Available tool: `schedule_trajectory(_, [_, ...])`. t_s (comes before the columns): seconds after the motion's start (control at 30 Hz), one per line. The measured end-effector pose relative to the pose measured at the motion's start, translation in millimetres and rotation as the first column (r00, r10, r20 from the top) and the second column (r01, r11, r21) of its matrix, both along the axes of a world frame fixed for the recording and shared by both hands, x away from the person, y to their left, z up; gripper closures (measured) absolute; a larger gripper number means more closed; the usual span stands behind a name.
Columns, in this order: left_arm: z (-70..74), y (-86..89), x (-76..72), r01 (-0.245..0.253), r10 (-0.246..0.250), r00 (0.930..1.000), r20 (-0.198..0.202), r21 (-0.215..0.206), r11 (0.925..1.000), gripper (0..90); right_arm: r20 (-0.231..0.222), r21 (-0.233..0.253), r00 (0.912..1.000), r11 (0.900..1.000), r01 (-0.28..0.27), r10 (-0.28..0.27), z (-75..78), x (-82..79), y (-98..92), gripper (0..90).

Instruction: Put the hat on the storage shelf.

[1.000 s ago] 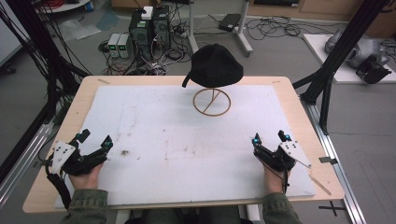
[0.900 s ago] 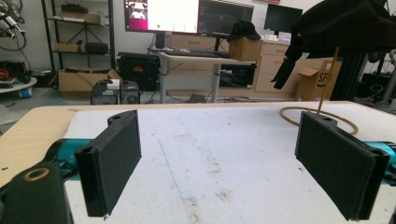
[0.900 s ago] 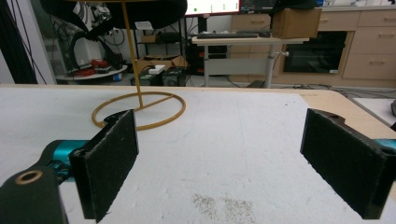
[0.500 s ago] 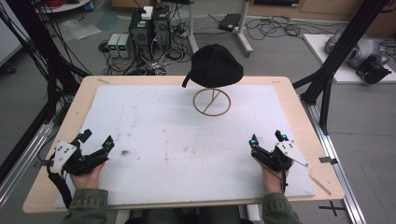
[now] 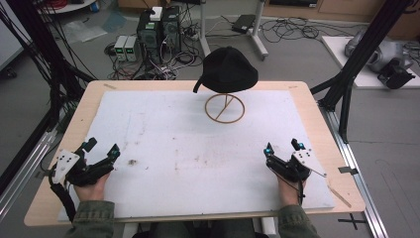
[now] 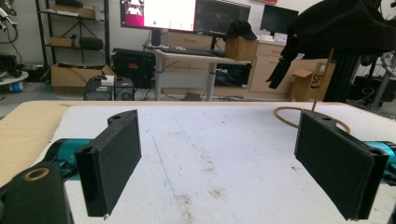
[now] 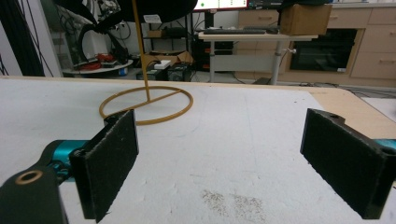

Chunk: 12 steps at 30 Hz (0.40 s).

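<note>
Black fabric cap [image 5: 229,69] sits on a thin brass-coloured wire stand with ring base [image 5: 225,108]. White foam mat [image 5: 198,148], marked with brown specks, covers the pale wooden table [image 5: 322,124]. Left gripper [image 5: 101,152] and right gripper [image 5: 282,148] are black with teal accents and pale grey plates.

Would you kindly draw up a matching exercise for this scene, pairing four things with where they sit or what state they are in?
Things:
1. cap
2. stand
3. left gripper
4. right gripper

Places or states:
A. open, at the table's near left
B. gold ring base resting on the white mat
C. open, at the table's near right
D. black, perched atop a thin rod, clear of the mat

Pairs: 1-D, 2-B, 3-A, 4-C
</note>
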<state>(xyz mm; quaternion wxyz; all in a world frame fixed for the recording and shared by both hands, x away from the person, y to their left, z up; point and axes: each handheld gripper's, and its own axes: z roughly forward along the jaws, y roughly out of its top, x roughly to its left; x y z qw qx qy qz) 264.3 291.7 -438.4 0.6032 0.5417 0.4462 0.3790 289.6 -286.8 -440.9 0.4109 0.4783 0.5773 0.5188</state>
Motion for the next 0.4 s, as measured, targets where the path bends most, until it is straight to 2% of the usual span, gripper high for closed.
schedule_trajectory(0.4, [-1.5, 1.7, 3.7, 0.004, -0.004, 0.9999, -0.016, -0.007, 1.0, 14.9, -0.009, 0.002, 1.0, 1.0, -0.003, 0.003, -0.3, -1.2, 0.8, 10.5])
